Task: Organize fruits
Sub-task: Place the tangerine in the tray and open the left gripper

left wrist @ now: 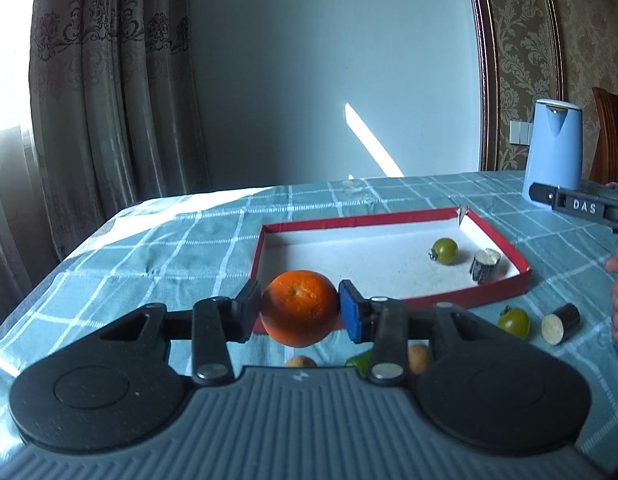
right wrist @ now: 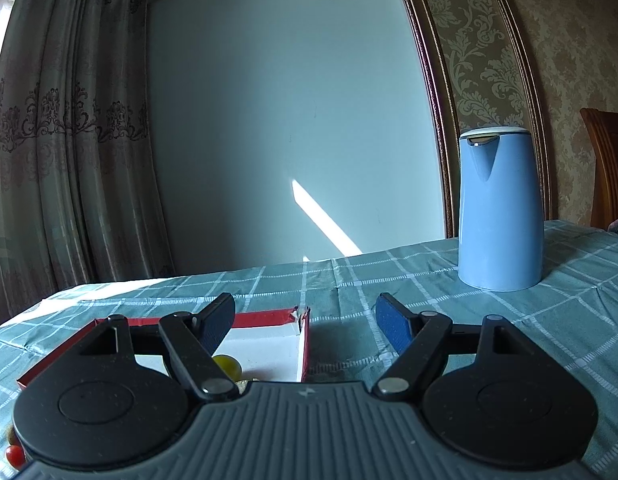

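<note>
Inspecting the left wrist view: the left hand-held gripper pinches the orange by its sides, clear of the surface, just before the near wall of the red box. That placement suggests the orange is bound for the box. Inside lie a green fruit and a dark stub; another green fruit and stub wait outside on the cloth.

Right wrist view: the right hand-held gripper stands spread, empty, over the box's corner, apparently idle. A blue kettle stands well apart.
</note>
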